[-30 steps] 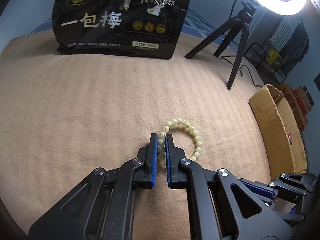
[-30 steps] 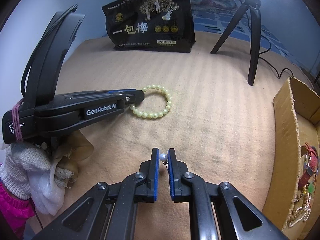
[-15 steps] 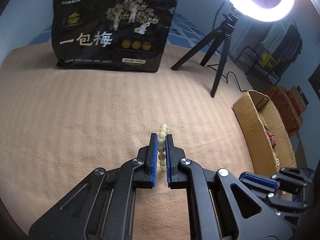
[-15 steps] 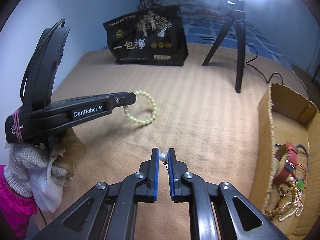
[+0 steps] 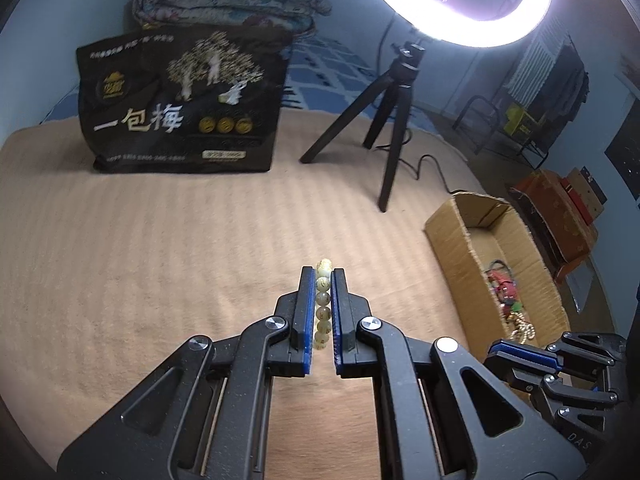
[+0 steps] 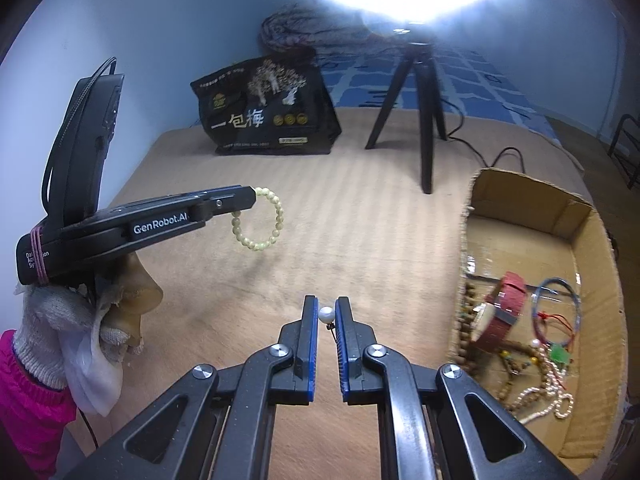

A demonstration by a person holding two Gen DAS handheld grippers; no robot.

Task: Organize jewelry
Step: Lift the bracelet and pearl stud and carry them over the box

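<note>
Above the blanket, your left gripper (image 5: 323,307) has lifted the bead bracelet (image 6: 260,220) clear, clamped; your right gripper (image 6: 327,316) pinches a pearl (image 6: 326,313). Both can go to the cardboard box (image 6: 600,240).

The bead bracelet (image 6: 259,219) now hangs lifted off the blanket (image 6: 360,232).

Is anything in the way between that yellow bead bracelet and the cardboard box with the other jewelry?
Nothing visible. The bead bracelet hangs from the left gripper above bare blanket, and the cardboard box is open-topped.
</note>
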